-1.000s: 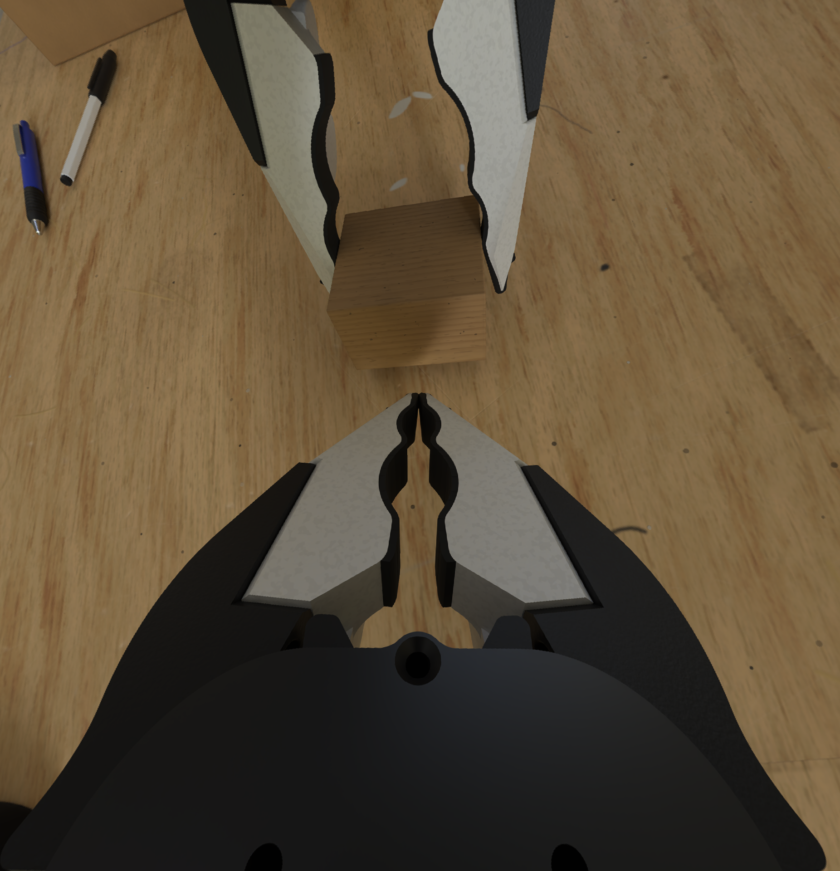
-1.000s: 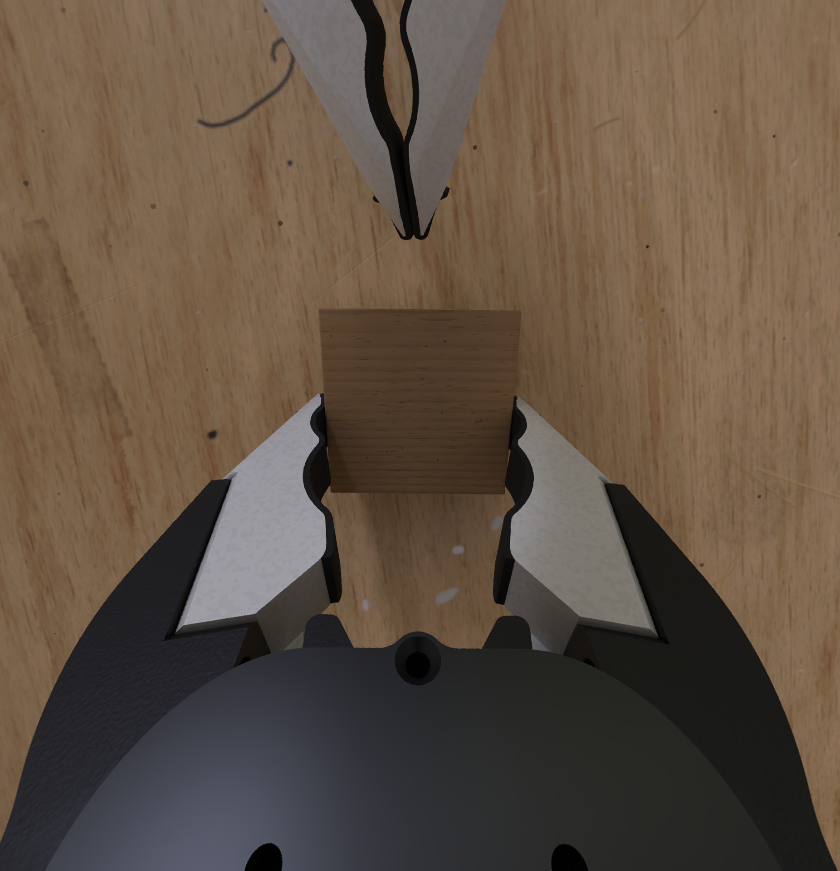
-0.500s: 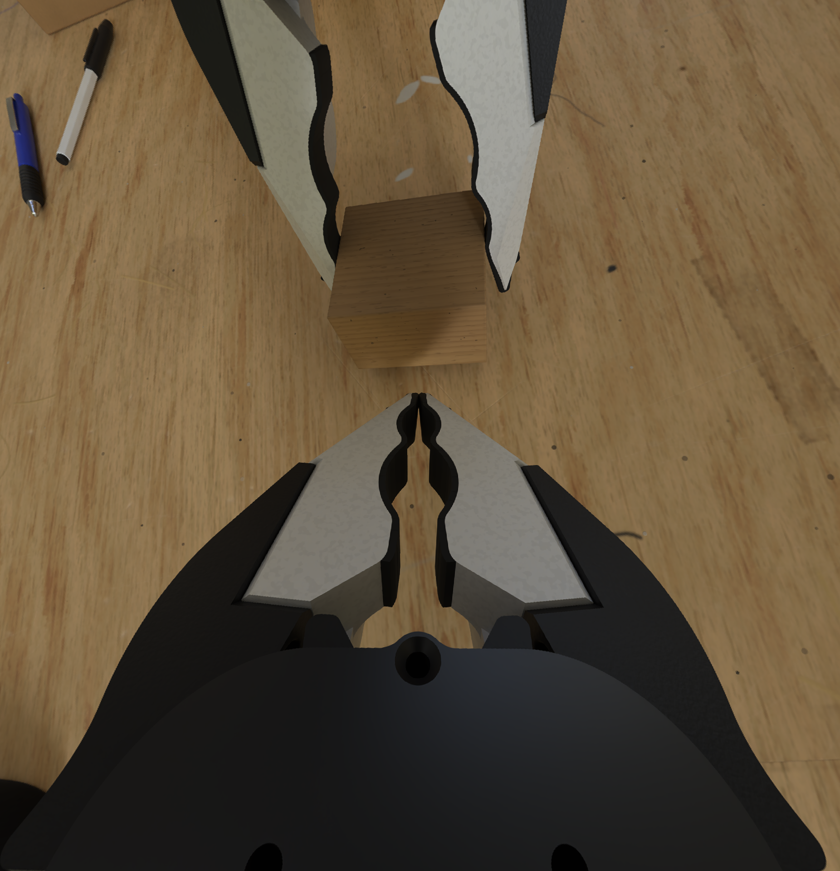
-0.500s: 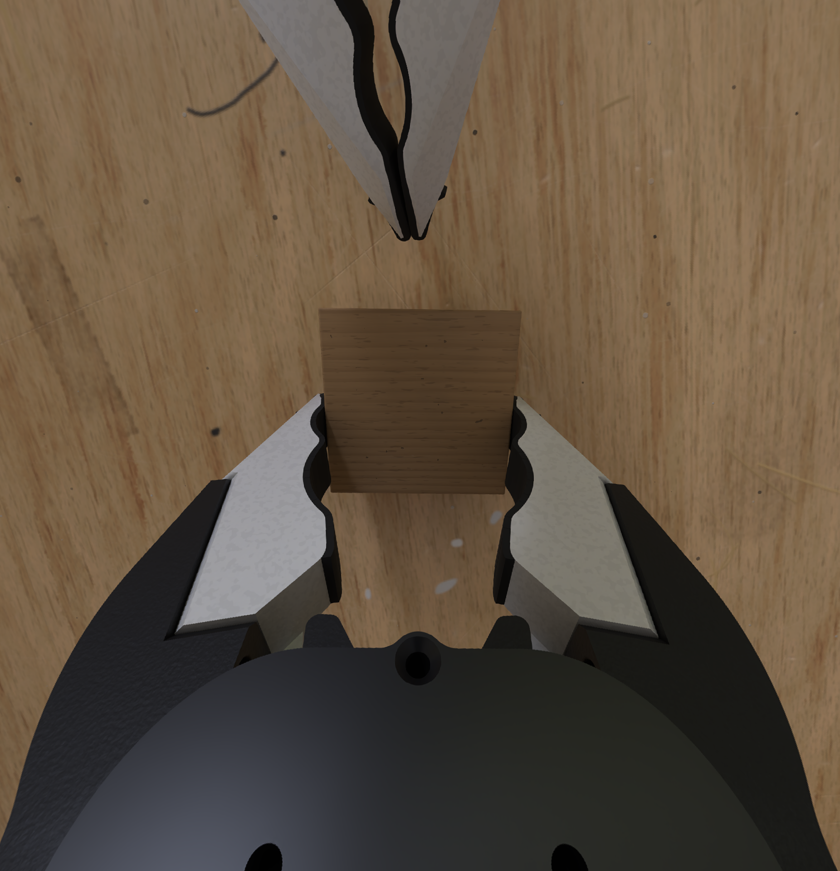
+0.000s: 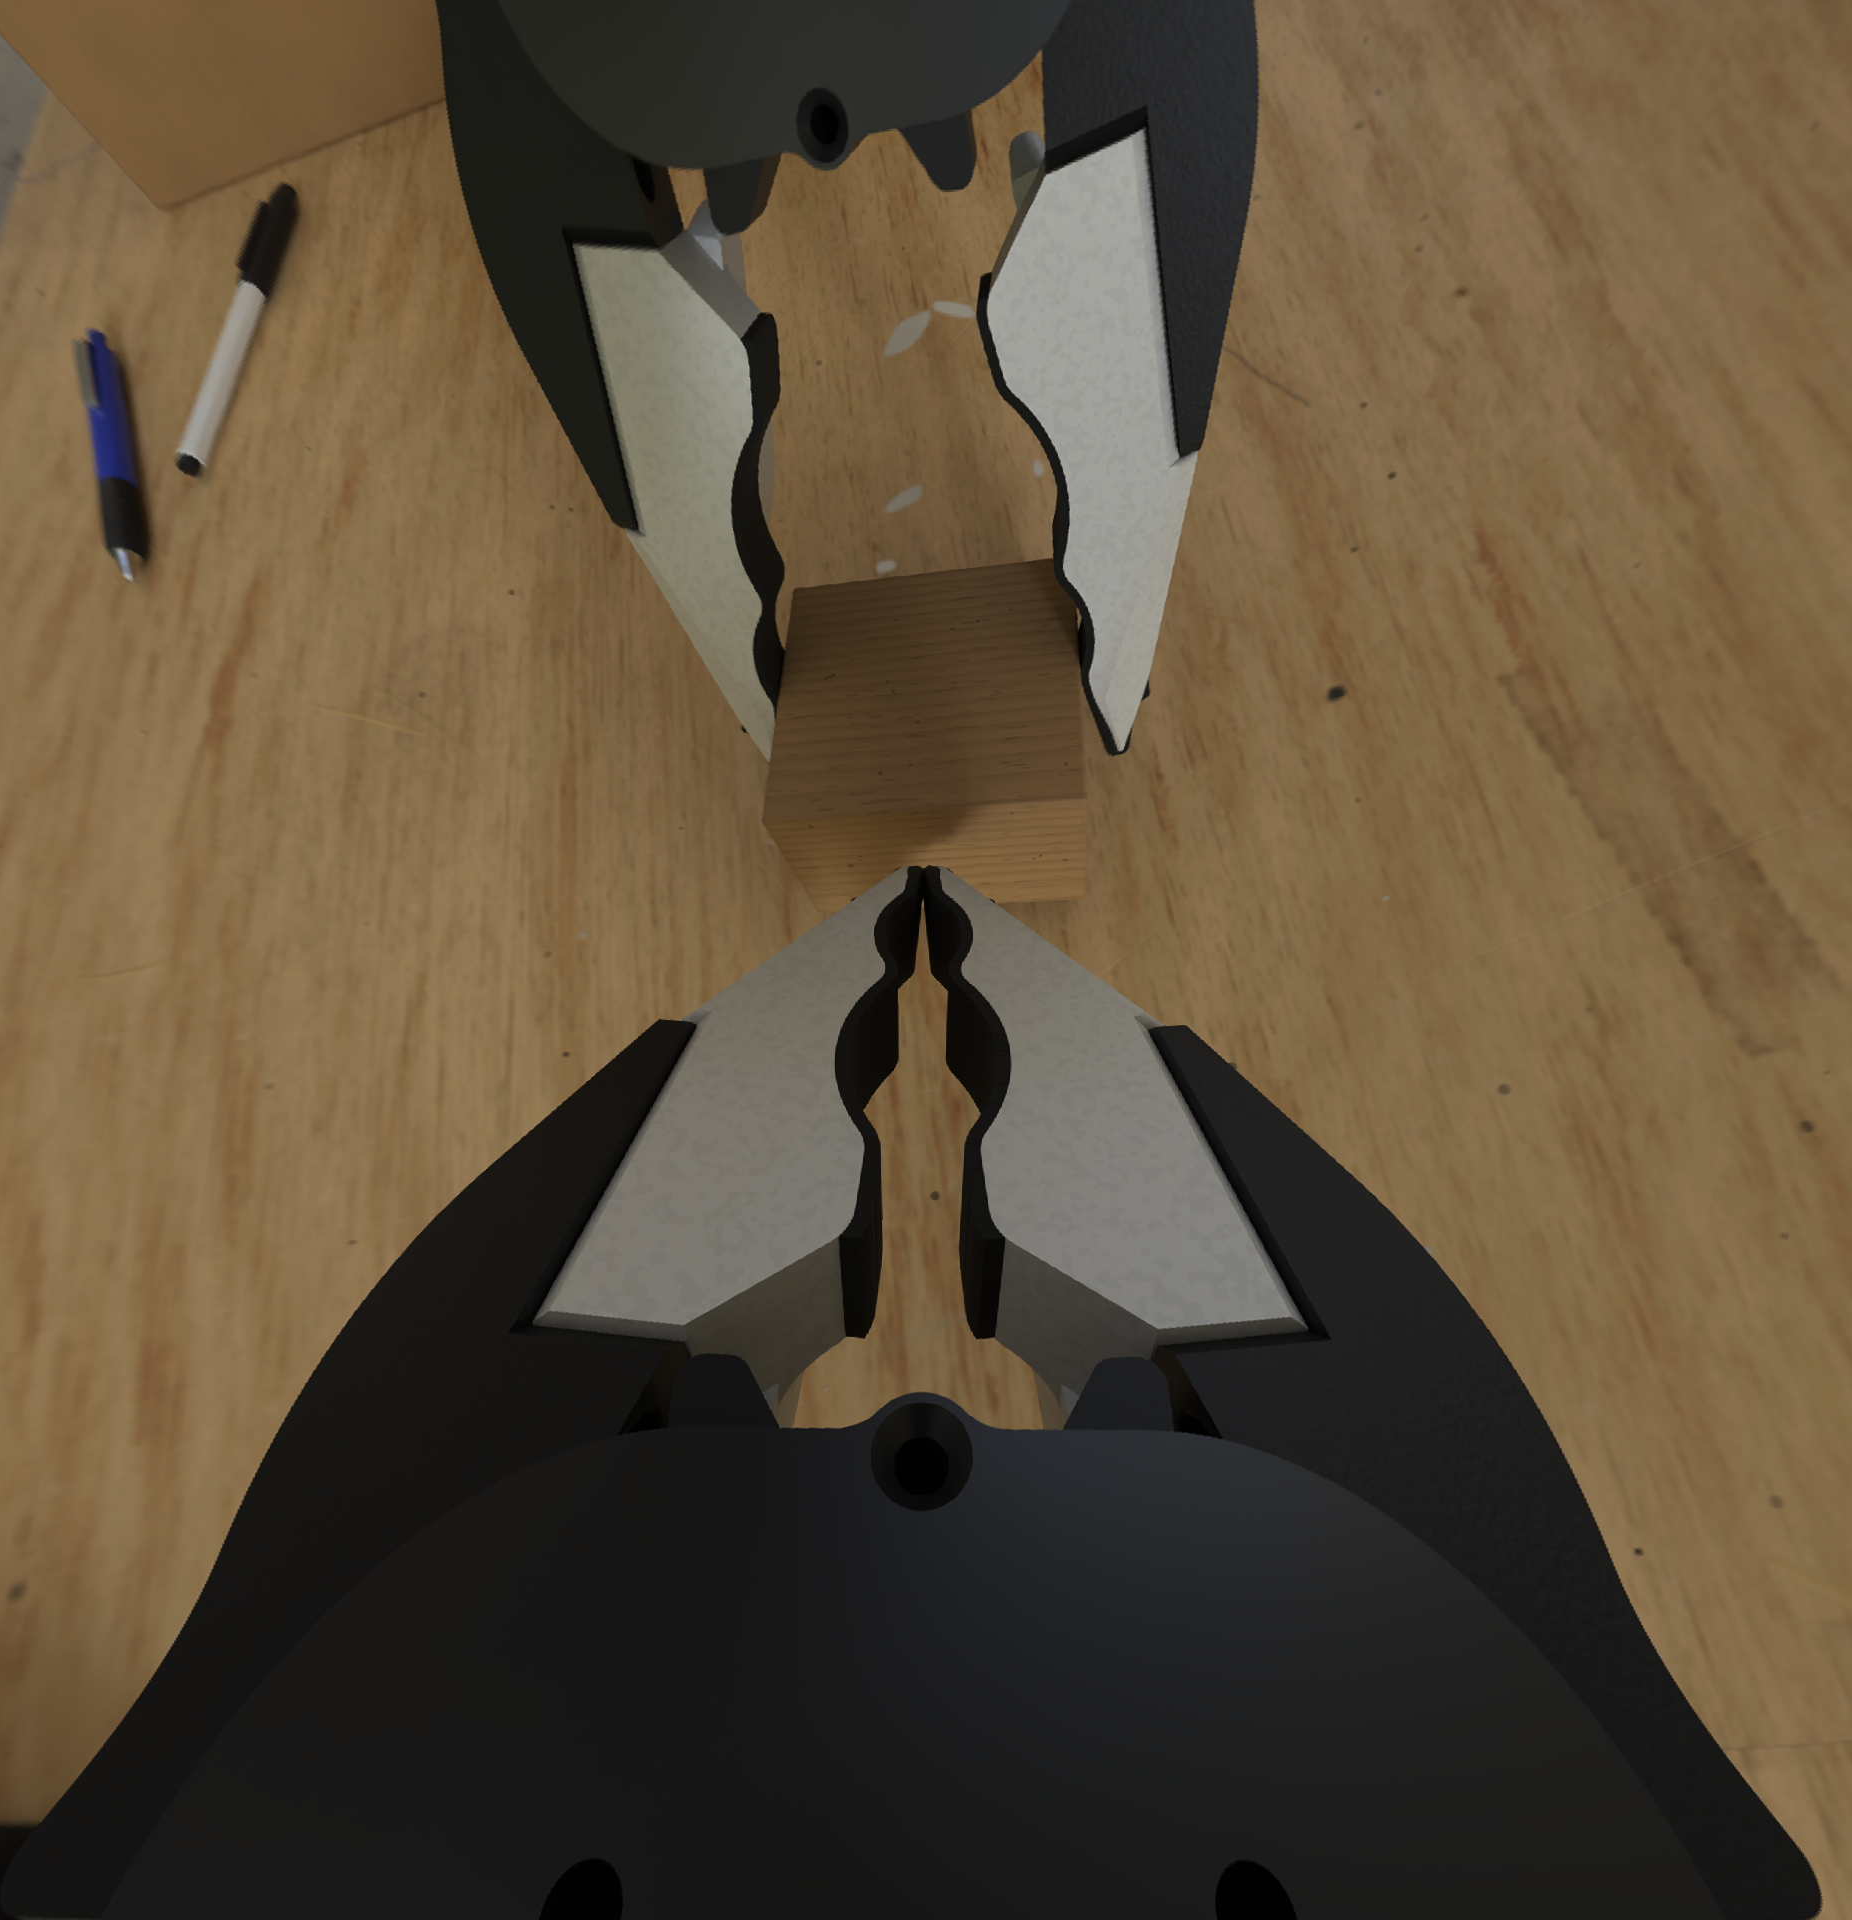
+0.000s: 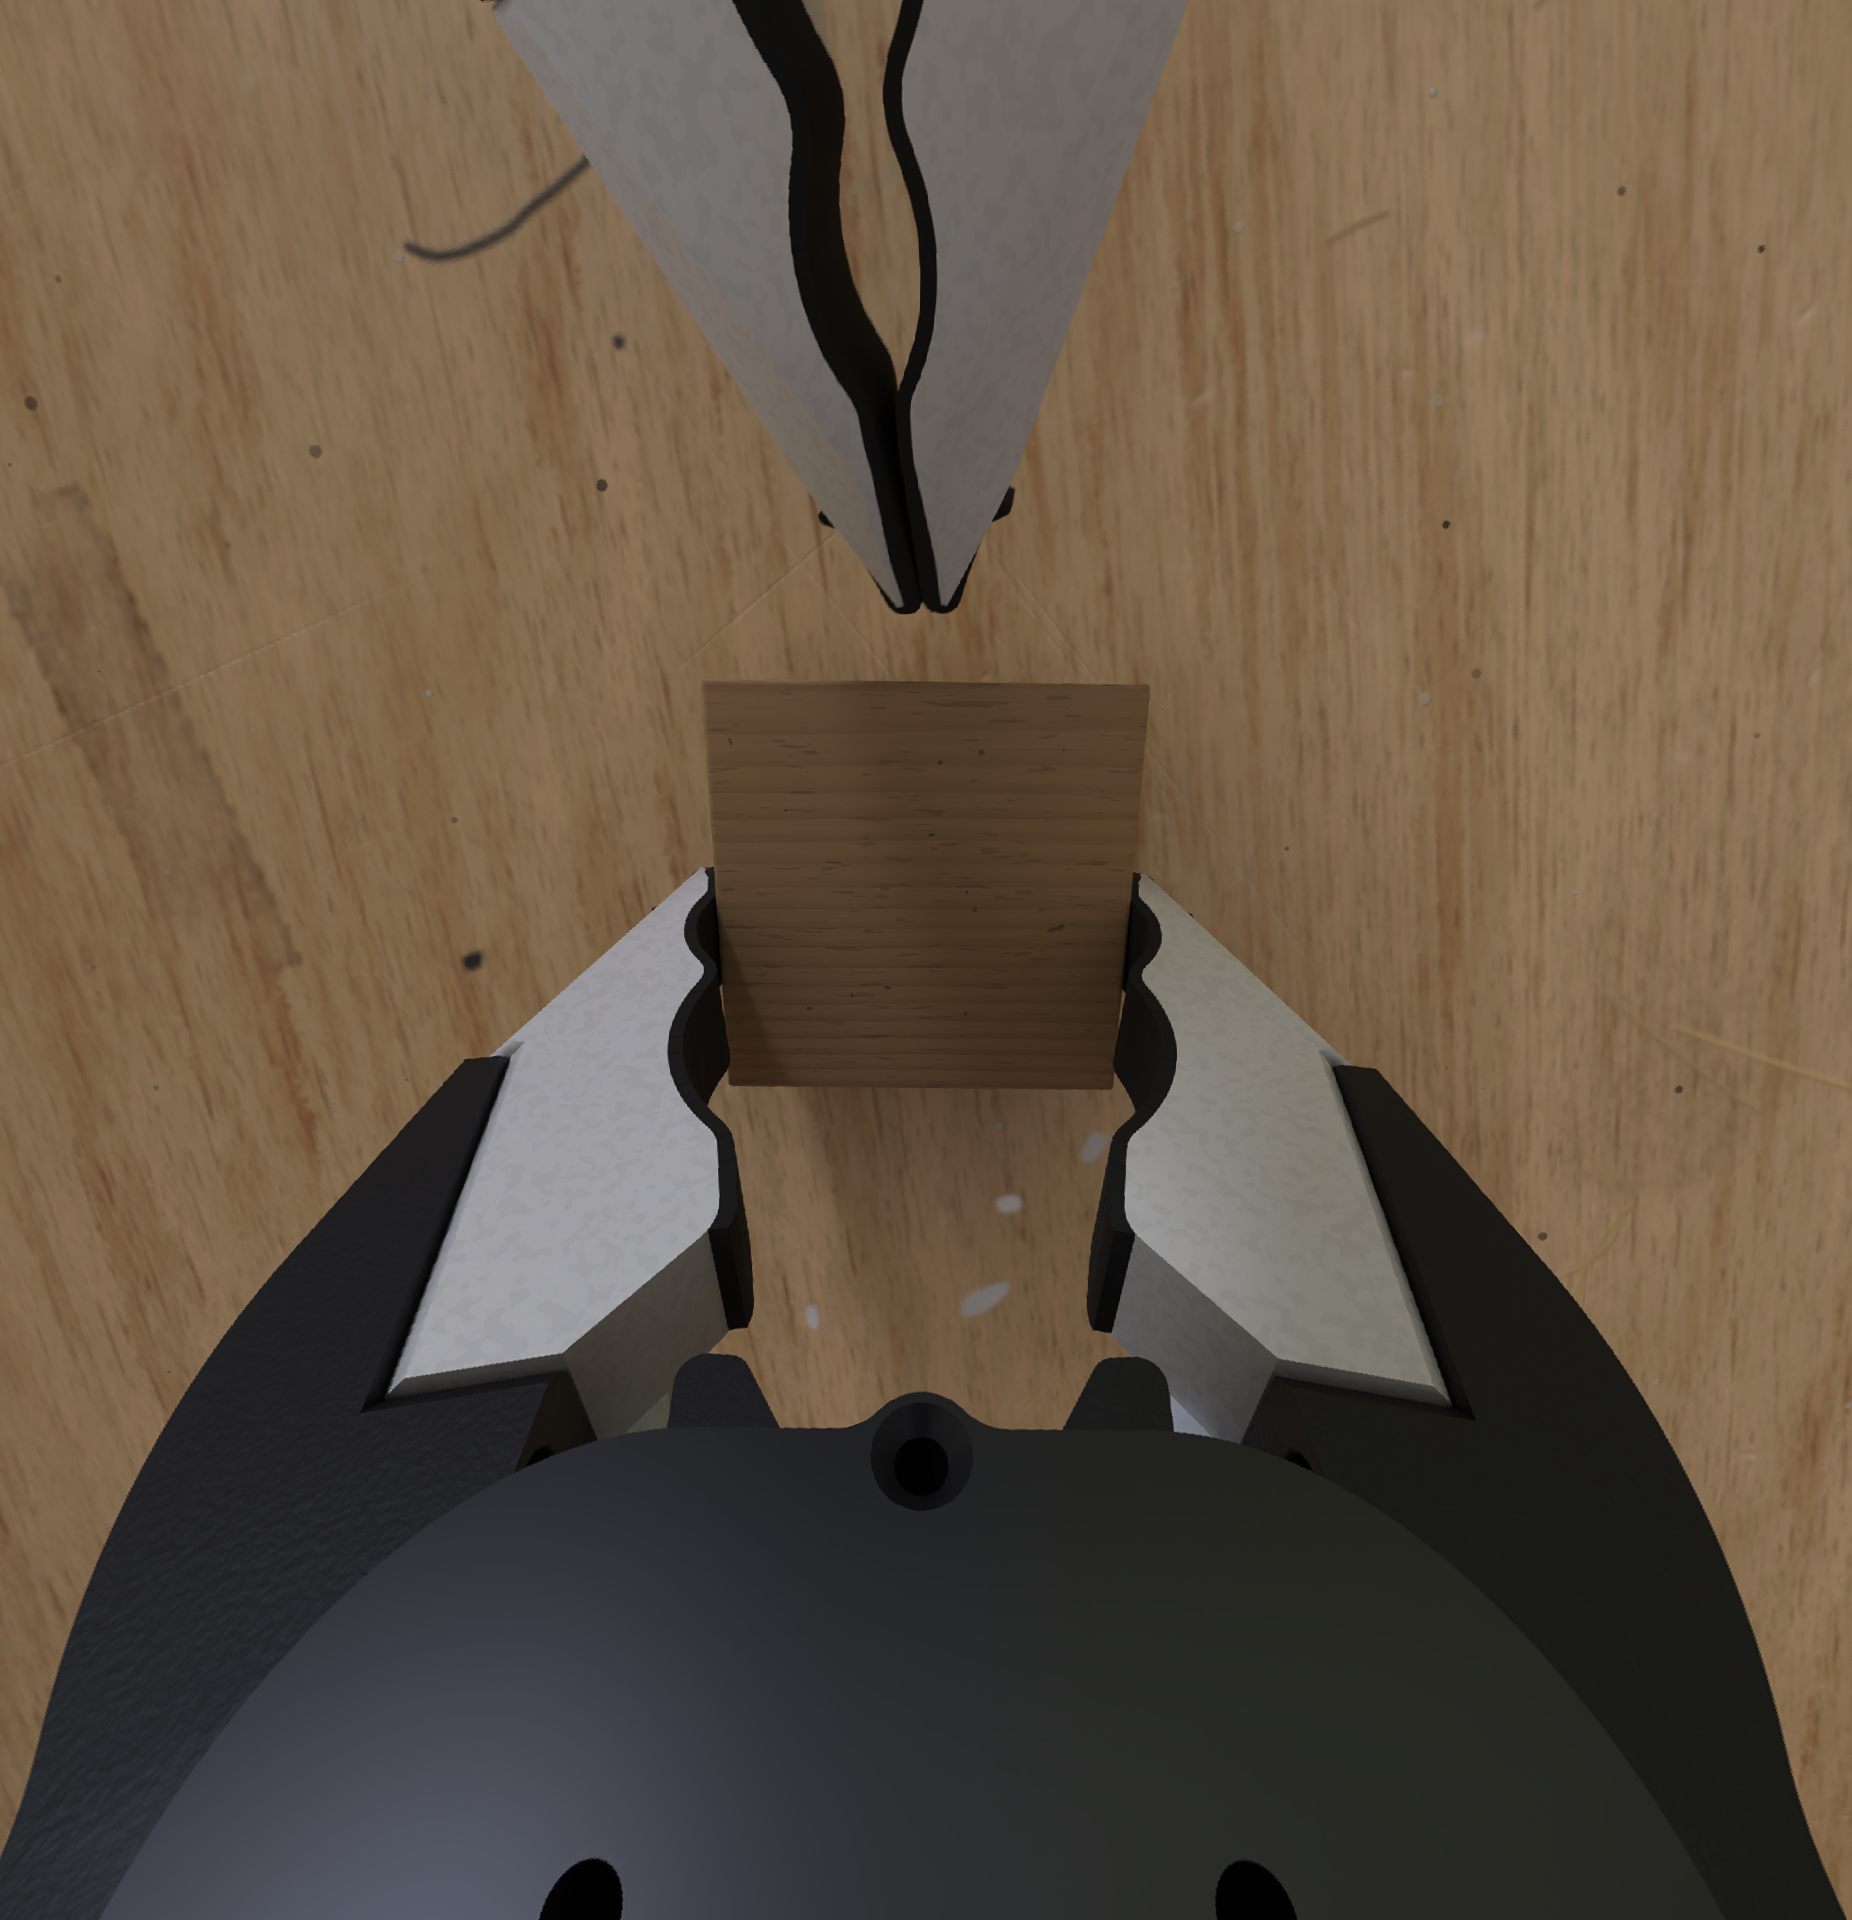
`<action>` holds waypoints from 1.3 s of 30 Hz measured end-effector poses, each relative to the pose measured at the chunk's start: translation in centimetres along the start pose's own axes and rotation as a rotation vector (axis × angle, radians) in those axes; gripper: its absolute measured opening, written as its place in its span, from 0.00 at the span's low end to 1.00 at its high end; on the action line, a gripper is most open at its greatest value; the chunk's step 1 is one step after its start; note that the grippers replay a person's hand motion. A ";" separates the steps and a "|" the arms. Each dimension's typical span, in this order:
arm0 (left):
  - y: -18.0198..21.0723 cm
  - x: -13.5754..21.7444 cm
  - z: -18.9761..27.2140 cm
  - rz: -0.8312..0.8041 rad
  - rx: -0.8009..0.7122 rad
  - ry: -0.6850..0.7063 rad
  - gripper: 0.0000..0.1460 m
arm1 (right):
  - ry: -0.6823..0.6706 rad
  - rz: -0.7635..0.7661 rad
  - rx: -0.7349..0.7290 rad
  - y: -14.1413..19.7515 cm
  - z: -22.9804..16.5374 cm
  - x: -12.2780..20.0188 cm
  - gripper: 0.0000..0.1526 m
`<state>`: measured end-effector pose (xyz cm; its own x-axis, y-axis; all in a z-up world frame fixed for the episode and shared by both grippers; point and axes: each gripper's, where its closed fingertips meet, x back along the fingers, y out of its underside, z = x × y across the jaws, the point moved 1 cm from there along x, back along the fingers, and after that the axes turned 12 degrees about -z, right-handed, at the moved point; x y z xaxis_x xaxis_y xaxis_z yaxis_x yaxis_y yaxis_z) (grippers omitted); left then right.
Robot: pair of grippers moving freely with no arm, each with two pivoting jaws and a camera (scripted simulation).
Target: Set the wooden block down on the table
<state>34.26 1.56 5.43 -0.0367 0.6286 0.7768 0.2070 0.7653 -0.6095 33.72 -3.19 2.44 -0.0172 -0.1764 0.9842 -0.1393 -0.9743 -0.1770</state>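
Observation:
The wooden block (image 5: 927,717) is a brown cube held between the fingers of my right gripper (image 5: 937,732), which reaches in from the far side and is shut on it. In the right wrist view the block (image 6: 927,790) sits between the tips of my right gripper (image 6: 922,881), which press on its two sides. The block is low over the wooden table (image 5: 1524,935); I cannot tell whether it touches. My left gripper (image 5: 922,873) is shut and empty, its tips just in front of the block's near face. It also shows in the right wrist view (image 6: 920,603).
A blue pen (image 5: 111,447) and a black-capped white marker (image 5: 231,332) lie at the far left of the table. A cardboard box (image 5: 226,83) stands at the far left corner. A thin dark squiggle (image 6: 496,223) marks the table beyond the block.
My left gripper's tips have come closer to the block and now overlap its near face in the left wrist view. The right gripper still holds the block the same way.

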 end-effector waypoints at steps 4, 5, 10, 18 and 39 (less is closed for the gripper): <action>0.1 -0.2 0.2 -0.010 0.073 0.053 0.00 | 0.001 -0.002 0.000 0.0 0.0 0.0 0.50; 0.1 -0.1 0.2 -0.022 0.077 0.054 0.00 | 0.000 -0.004 0.001 0.0 0.0 -0.1 0.50; 0.2 -0.2 0.3 -0.036 0.098 0.076 0.00 | 0.001 -0.014 0.000 0.0 0.0 -0.1 0.50; 0.2 -0.1 0.3 -0.060 0.086 0.073 0.00 | -0.001 -0.013 0.000 0.0 0.0 -0.2 0.50; 7.0 12.9 1.5 0.064 0.339 -0.398 0.31 | 0.101 0.018 -0.241 0.7 3.7 3.6 0.50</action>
<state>33.71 15.22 10.99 -0.4167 0.6290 0.6563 -0.1047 0.6840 -0.7220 37.18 -5.06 5.85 -0.1193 -0.1665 0.9788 -0.3697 -0.9075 -0.1995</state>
